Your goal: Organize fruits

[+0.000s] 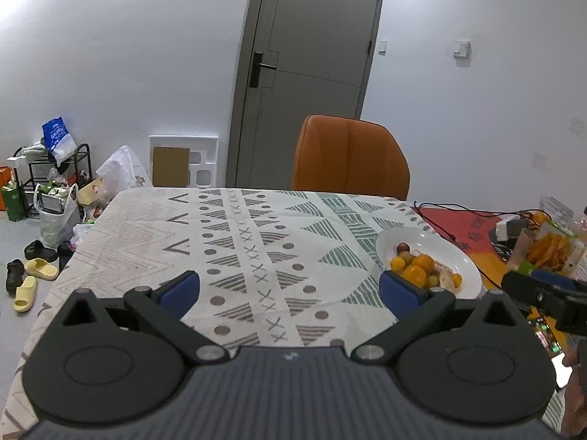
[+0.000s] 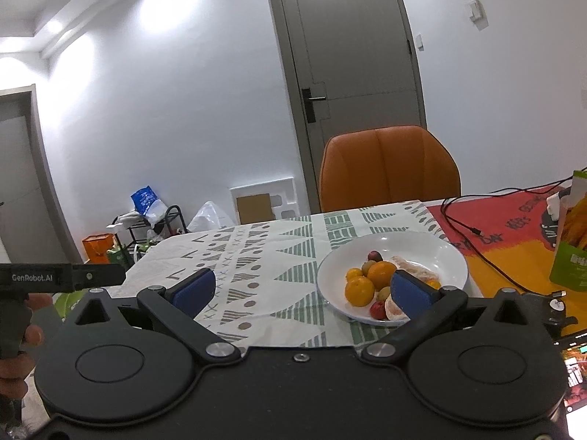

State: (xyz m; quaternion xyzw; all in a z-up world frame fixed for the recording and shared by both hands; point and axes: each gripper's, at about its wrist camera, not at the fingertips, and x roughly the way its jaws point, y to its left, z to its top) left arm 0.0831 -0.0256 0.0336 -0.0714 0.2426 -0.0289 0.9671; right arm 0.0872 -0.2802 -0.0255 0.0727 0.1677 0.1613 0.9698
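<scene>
Counter: covered by a cloth patterned with grey and green triangles, dots and crosses; its left edge drops to the floor, and its far edge meets an orange chair. Left of the white plate the cloth lies bare and open to that edge. Right of the plate, a red-and-orange mat carries a black cable and a green snack pouch.

White plate: shallow, round, set near the right border of the patterned cloth, nearer the front of the counter than the chair. It holds the fruits: several round orange citrus, two small red ones, small olive-green ones, and pale peeled segments at the plate's right side.

Left gripper: jaws wide apart, empty, held over bare cloth left of the plate; its right blue pad overlaps the plate's near-left rim in view.

Right gripper: jaws wide apart, empty, in front of the plate; its right pad hides part of the fruit.

Writing: "GenRobot.AI" on the black bar of the left gripper, seen from the right wrist. Characters on the mat are not legible.
</scene>
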